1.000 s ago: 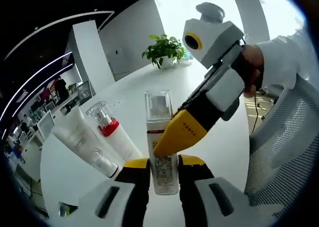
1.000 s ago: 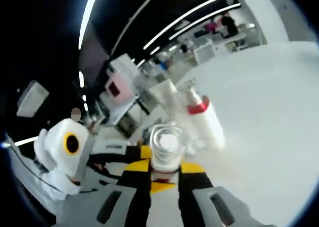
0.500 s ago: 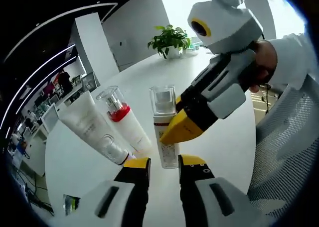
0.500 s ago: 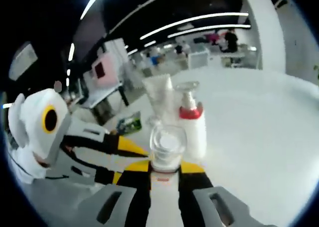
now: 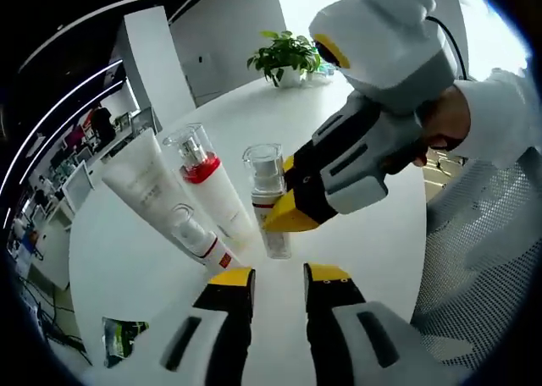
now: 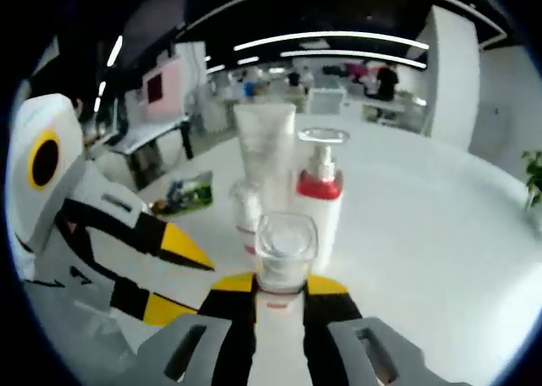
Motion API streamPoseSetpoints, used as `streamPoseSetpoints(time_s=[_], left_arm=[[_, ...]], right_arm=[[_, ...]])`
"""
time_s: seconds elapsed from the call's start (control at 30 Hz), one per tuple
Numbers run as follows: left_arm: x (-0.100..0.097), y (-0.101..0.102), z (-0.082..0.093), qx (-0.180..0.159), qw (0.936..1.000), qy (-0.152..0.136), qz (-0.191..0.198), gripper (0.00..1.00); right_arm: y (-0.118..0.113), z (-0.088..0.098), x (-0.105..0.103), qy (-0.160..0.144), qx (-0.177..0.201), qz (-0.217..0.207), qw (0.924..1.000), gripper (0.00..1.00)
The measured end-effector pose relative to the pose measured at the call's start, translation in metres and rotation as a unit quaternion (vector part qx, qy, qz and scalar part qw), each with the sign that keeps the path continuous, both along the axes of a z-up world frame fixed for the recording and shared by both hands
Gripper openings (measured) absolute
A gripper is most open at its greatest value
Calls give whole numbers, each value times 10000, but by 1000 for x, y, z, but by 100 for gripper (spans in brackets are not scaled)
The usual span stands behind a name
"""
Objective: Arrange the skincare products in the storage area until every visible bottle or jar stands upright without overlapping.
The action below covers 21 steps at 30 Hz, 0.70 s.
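The right gripper [image 5: 292,217] holds a clear-capped pump bottle [image 5: 267,201] on the round white table [image 5: 373,242]. Its yellow tips are squeezed tight on the bottle's middle. In the left gripper view the bottle stands up straight on the table, with its bottom touching the top.

In the right gripper view the same bottle [image 6: 285,249] sits between the two jaws, and its clear cap pokes up in front of them.

The left gripper [image 5: 279,278] is near the bottle but not touching it. Its jaws are a little way apart and have nothing between them. In the right gripper view it [image 6: 182,272] comes in from the left, and its yellow tips are spread with only air between.

Just beside the held bottle stands a white bottle with a red collar [image 5: 212,195] and a clear cap. It looks tilted in the left gripper view, but the camera is rolled. In the right gripper view it [image 6: 320,208] stands straight.

Next to that is a white tube [image 5: 148,195], standing on its cap with the flat end up. In front of the tube is a small clear bottle [image 5: 196,236] with a red band at the bottom.

A little green packet [image 5: 121,337] lies flat on the table, well apart from the bottles. A potted green plant [image 5: 286,57] sits at the far edge of the table. A person's hand [image 5: 445,132] in a white sleeve grips the right gripper's handle.
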State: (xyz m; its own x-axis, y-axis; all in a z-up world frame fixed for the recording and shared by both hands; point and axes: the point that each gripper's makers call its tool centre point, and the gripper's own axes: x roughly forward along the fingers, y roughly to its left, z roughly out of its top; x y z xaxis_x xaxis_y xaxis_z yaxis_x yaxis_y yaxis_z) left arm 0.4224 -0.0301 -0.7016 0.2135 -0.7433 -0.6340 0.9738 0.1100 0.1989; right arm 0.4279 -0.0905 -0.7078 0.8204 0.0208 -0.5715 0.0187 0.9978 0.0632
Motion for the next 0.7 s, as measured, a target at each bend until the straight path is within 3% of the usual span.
streamPoseSetpoints(time_s=[0.1, 0.17, 0.2, 0.33, 0.43, 0.7], left_arm=[[4, 8, 5, -216, 9989, 344, 244, 28], [9, 14, 10, -214, 9991, 250, 253, 27], [13, 16, 12, -196, 9995, 25, 242, 27], [3, 19, 17, -371, 9987, 350, 93, 28], [5, 24, 21, -391, 9989, 239, 15, 28], [13, 36, 27, -463, 9985, 275, -105, 28]], right_arm=[[-4, -4, 3, 18, -55, -162, 9999, 13], [-6, -7, 5, 72, -94, -253, 9996, 13], [-7, -7, 6, 70, -128, -307, 9994, 13], [-9, -8, 12, 178, -475, -376, 9980, 13], [-8, -9, 16, 187, -604, -492, 9968, 13], [-6, -14, 21, 196, -634, -892, 9938, 13]])
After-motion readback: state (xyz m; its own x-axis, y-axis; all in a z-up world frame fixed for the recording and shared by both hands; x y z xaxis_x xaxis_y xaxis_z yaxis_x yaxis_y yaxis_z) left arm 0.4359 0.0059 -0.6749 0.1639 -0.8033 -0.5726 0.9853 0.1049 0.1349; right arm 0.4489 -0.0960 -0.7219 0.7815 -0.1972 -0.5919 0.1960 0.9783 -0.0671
